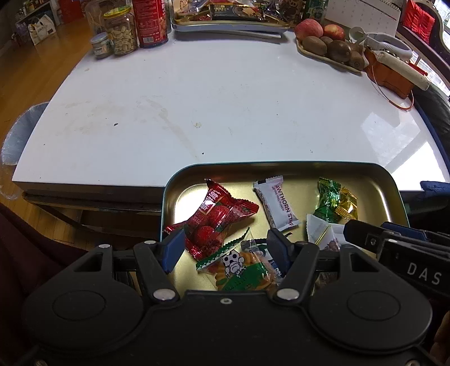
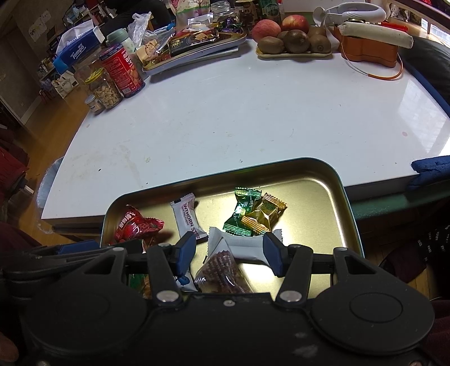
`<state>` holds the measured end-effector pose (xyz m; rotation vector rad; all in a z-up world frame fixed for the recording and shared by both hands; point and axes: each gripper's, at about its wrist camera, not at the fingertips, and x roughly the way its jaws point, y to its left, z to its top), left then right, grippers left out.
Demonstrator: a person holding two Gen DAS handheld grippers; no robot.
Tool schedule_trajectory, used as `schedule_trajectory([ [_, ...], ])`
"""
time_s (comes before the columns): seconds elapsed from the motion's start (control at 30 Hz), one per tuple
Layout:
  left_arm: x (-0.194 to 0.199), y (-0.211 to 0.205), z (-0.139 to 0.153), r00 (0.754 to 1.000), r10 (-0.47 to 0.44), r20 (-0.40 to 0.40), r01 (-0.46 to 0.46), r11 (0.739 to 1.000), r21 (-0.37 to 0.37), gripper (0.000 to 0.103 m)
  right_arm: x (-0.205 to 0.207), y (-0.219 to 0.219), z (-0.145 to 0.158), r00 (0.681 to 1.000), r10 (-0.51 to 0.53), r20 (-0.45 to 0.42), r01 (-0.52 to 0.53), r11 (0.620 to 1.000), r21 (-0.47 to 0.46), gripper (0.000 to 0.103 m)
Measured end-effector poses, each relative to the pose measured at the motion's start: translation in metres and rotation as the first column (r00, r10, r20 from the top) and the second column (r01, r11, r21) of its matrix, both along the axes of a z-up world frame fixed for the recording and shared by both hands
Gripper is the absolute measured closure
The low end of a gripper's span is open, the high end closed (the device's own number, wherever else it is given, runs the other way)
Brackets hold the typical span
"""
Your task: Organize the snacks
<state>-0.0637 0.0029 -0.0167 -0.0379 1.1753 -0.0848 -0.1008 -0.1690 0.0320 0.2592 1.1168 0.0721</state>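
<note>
The tin tray (image 1: 388, 197) at the bottom of the frame is gold inside with a dark teal rim. In it lie a red strawberry-print wrapper (image 1: 213, 219), a white packet (image 1: 275, 205) with maroon letters, a shiny green sweet (image 1: 327, 202) and a gold one (image 1: 348, 204). The table (image 1: 211, 98) is white. At upper left stands a red can (image 1: 149, 22); at upper right, red apples (image 1: 309, 28) and brown kiwis (image 1: 337, 50).

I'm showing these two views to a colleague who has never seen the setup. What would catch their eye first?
First the gold tin tray at the near table edge, holding loose wrapped snacks: a red strawberry candy at its left, a white hawthorn strip mid-tray, green and gold candies to the right. Both grippers, left and right, hover open over it. Behind lies bare white table, with fruit at the far right.
</note>
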Motion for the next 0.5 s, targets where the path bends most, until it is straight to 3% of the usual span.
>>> schedule_trajectory([
  [0.2, 0.0, 0.007, 0.001, 0.999, 0.009, 0.032, -0.008, 1.0, -0.03, 0.037, 0.0, -0.001, 0.0, 1.0, -0.001, 0.0, 0.001, 1.0, 0.002, 0.047],
  [0.3, -0.001, 0.004, 0.003, 0.998, -0.011, 0.061, 0.01, 1.0, 0.017, 0.04, 0.0, 0.0, 0.0, 1.0, 0.002, 0.0, -0.002, 1.0, 0.002, 0.047],
  [0.37, 0.002, 0.001, 0.0, 0.998, -0.05, 0.029, 0.049, 0.999, 0.025, 0.04, 0.0, 0.0, 0.0, 1.0, 0.002, -0.001, -0.002, 1.0, 0.001, 0.047],
  [0.5, 0.001, -0.006, -0.003, 0.997, -0.05, 0.054, 0.041, 0.988, 0.151, 0.04, 0.0, 0.0, 0.001, 1.0, 0.002, 0.0, -0.002, 1.0, 0.0, 0.047],
])
